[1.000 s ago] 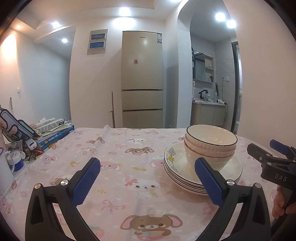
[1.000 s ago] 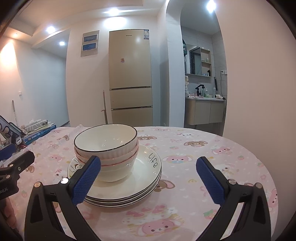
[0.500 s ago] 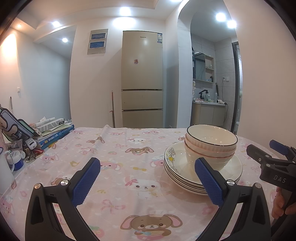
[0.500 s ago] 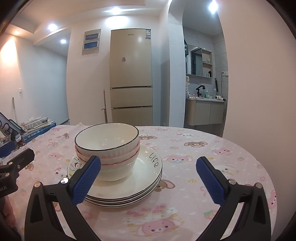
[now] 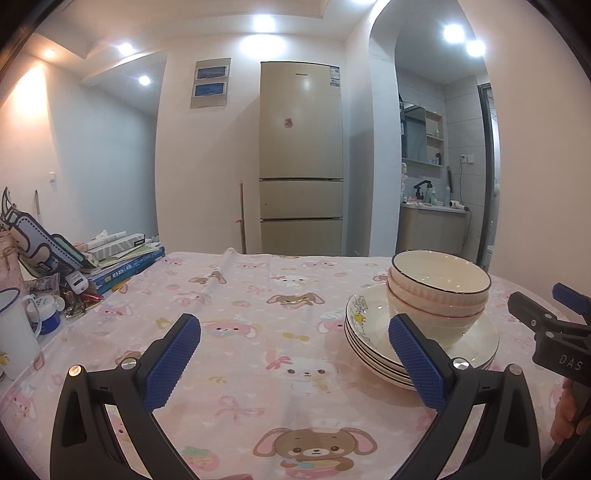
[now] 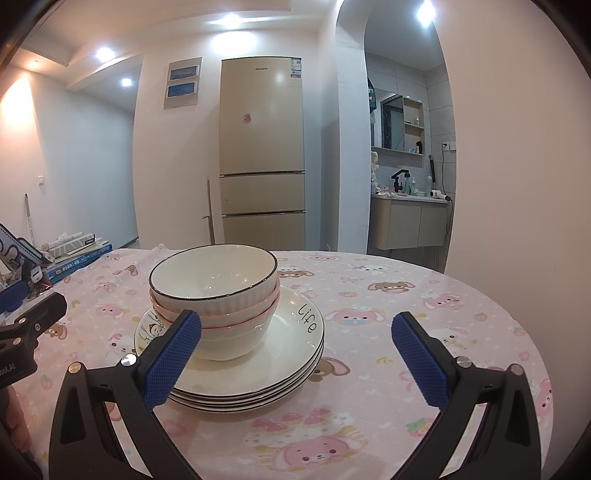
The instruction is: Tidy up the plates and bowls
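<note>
Bright recessed ceiling lights (image 5: 263,23), glare on the walls, soft shadows, sharp focus, fisheye-bent dark edges

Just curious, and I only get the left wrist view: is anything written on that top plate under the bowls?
Observer: Yes. The right wrist view shows the word "Life" in black on the top plate, right of the bowls.
Operator: Is the other gripper holding something?
Observer: No. The right gripper is open, with nothing clamped between its fingers.
Operator: What lies right of the plates?
Observer: Cartoon-print tablecloth, running to the table's rounded edge.
</note>
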{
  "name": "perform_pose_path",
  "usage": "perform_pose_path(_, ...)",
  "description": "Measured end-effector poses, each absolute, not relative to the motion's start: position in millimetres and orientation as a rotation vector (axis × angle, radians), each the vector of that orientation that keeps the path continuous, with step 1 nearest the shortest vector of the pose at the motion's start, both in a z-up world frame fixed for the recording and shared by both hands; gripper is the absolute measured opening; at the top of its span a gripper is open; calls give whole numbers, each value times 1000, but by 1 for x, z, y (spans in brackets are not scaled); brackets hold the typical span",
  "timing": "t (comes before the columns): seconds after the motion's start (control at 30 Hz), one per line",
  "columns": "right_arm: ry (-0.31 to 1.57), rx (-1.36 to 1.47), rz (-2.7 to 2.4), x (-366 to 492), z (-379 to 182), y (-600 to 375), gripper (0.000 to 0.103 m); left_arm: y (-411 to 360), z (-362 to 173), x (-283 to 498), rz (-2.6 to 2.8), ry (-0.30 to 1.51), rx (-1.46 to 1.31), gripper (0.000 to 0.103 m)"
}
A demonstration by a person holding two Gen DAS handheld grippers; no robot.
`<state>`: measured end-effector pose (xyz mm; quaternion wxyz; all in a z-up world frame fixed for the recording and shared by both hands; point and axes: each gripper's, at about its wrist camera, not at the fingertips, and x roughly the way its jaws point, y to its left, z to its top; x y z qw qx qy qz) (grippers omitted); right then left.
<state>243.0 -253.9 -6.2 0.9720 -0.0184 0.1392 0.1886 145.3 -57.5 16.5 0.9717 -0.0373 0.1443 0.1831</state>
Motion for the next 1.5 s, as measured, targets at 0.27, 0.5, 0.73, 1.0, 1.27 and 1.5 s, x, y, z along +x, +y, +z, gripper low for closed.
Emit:
perform_pose_path(0.27, 281, -36, 381, 243, -6, -254, 103, -55, 16, 144, 363, 291, -73, 103)
perform_pose_path(0.5, 281, -36, 381, 243, -6, -254, 103, -57, 16, 152, 281, 325, -59, 103)
perform_pose_path(0.73, 280, -36, 381, 243, -6, -254, 103, -72, 17, 151, 264, 310, -5, 103)
perform_pose_path(1.0, 276, -37, 381, 244, -6, -254, 103, -62, 17, 150, 260, 310, -52, 103)
perform_pose_path(1.27, 277, -37, 381, 244, -6, -254, 103, -61, 17, 148, 266, 297, -59, 103)
perform_pose_path(1.5, 277, -37, 381, 244, -6, -254, 103, -53, 13, 156, 283, 356, -82, 103)
